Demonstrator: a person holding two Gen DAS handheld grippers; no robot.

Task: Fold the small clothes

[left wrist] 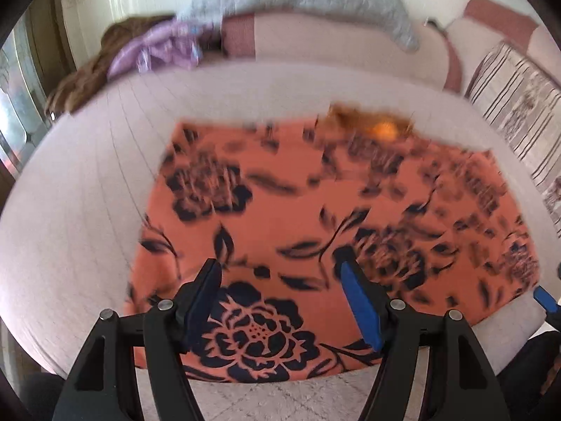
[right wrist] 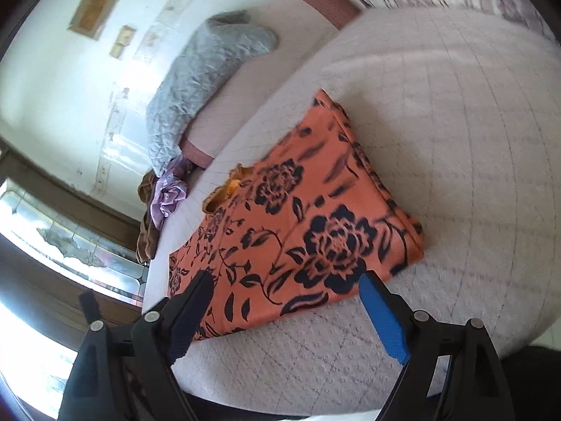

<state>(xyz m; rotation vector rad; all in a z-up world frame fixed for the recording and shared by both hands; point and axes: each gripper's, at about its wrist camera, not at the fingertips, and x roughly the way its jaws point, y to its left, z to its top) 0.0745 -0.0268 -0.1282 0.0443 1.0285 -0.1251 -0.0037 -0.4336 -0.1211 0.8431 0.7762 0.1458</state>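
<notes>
While an orange floral garment (left wrist: 315, 217) lies folded flat on the pale quilted bed (right wrist: 455, 140), the left claw (left wrist: 280, 273) and right claw (right wrist: 284, 284) hover over its near edge, jaws apart, gripping nothing.

The floral garment (right wrist: 298, 231) is showing soft matt cloth; the bedspread (right wrist: 455, 140) under it is looking quilted; gripper fingers (left wrist: 361, 301) are showing textured blue pads.
</notes>
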